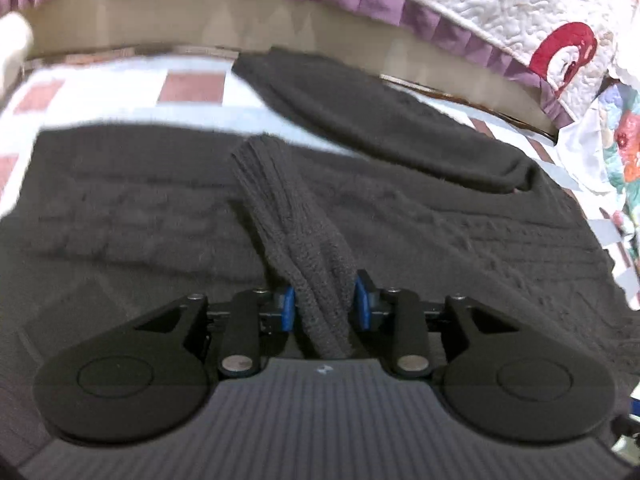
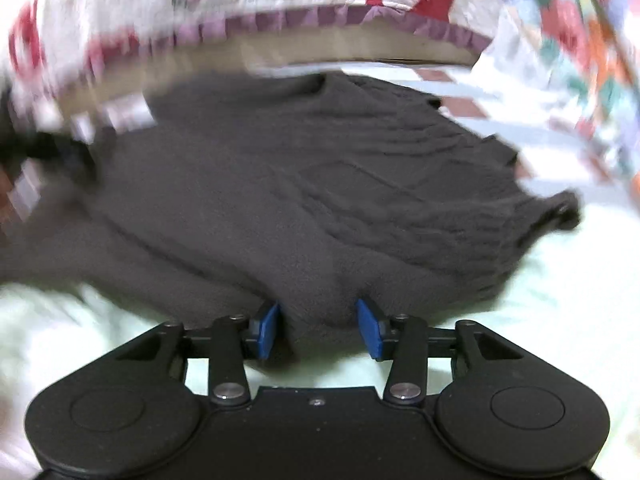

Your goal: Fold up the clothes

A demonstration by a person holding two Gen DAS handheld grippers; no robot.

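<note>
A dark grey cable-knit sweater [image 1: 160, 216] lies spread on a checked sheet [image 1: 120, 92]. In the left wrist view its ribbed sleeve end [image 1: 288, 208] rises from the body of the garment, and my left gripper [image 1: 325, 305] is shut on it between the blue pads. Another sleeve [image 1: 360, 120] lies flat toward the far right. In the right wrist view the sweater [image 2: 280, 184] bunches at its near edge, where my right gripper [image 2: 320, 326] is shut on a fold of the knit. That view is blurred by motion.
A white quilted bedspread [image 1: 500, 16] with a purple ruffle and red cartoon patches hangs along the far side. A floral fabric [image 1: 616, 148] sits at the right. Pale green bedding [image 2: 560, 300] lies under and beside the right gripper.
</note>
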